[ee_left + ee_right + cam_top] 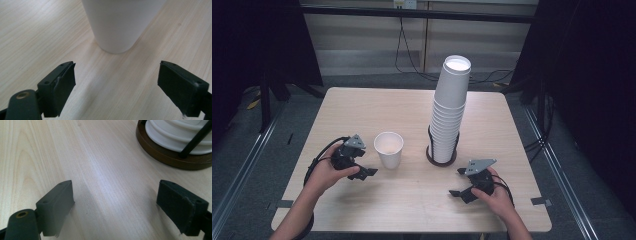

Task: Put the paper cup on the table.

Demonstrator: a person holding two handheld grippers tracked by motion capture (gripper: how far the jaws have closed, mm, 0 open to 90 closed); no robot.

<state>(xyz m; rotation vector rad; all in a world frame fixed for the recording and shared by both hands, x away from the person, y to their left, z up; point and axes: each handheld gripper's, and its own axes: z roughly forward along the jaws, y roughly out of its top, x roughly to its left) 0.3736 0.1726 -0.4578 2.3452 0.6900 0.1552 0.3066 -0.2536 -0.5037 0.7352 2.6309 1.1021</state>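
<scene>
The table (362, 115) was pale wood with fine lengthwise grain, streaked lighter in the gripper views. The single paper cup (389, 148) was plain white, faintly cream inside. The stack of cups (450, 107) was the same white, unprinted, ringed by shadow lines at each rim. Its holder (172, 157) had a dark brown base and thin black uprights. The left gripper (368, 171) and right gripper (457, 182) were black, each topped by a grey plate, with matte black pads (65, 85) showing whitish scuffs. The floor (242, 150) looked dark grey, perhaps carpet.
</scene>
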